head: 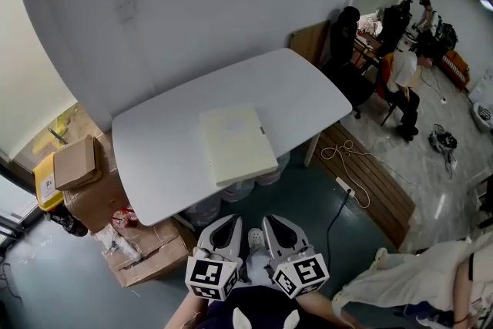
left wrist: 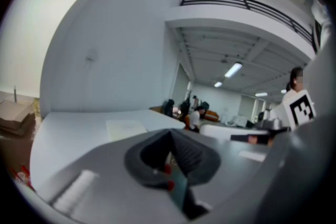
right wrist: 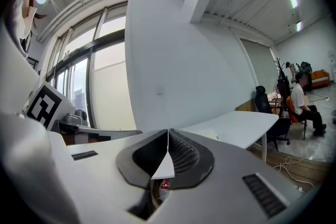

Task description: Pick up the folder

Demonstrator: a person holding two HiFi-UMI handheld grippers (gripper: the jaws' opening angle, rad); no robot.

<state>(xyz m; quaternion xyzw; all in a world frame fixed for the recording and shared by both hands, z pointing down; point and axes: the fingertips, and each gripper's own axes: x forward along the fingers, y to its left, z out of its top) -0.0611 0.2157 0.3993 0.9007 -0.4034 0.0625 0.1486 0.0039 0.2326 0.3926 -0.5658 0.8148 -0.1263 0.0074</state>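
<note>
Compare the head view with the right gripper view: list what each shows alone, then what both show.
Head view only: cardboard boxes beside the white table, and a loose white cable. Right gripper view only: tall windows, and the right gripper up close, its jaws shut with nothing between them. Both: the table, the cream folder lying flat on it, untouched, and a seated person in the background.

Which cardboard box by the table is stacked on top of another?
The small closed box at the table's left end: it rests on the larger box, while the third box sits on the floor.
</note>
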